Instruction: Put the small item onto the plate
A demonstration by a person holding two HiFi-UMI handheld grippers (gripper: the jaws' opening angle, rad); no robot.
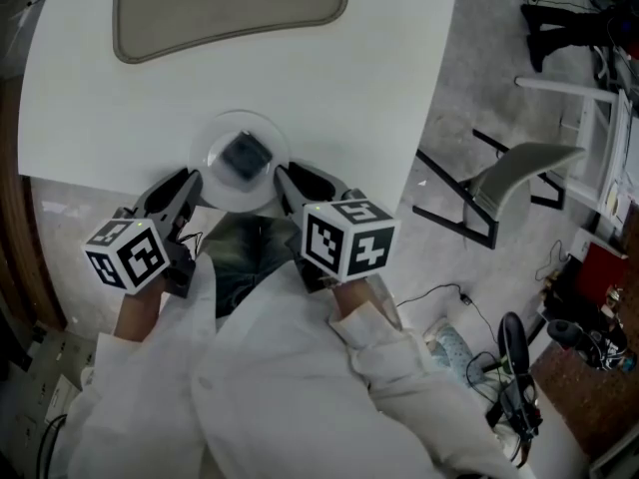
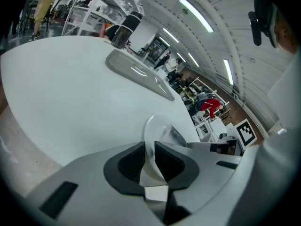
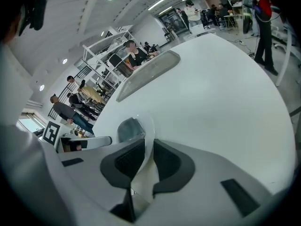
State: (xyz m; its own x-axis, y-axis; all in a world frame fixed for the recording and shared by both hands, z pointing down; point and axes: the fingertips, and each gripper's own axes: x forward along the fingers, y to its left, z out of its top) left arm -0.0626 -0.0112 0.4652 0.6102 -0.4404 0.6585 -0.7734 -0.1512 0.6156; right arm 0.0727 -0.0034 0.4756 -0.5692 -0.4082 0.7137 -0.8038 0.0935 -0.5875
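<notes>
At the near edge of the white bench (image 1: 329, 68), seen from the head view: clear plate (image 1: 216, 183) carrying the small item (image 1: 245, 156), dark, at its centre; left gripper (image 1: 190, 180) and right gripper (image 1: 285, 176) on opposite rims. Through the left gripper view: jaws clenched on the plate's thin rim, item just beyond. Through the right gripper view: jaws likewise pinching the rim, item lying inside the plate.

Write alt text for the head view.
Seen from above, the left gripper and right gripper each clamp their jaws on opposite sides of a clear plate carrying a small dark item, at the near edge of a white table. A grey mat lies at the table's far side.
</notes>
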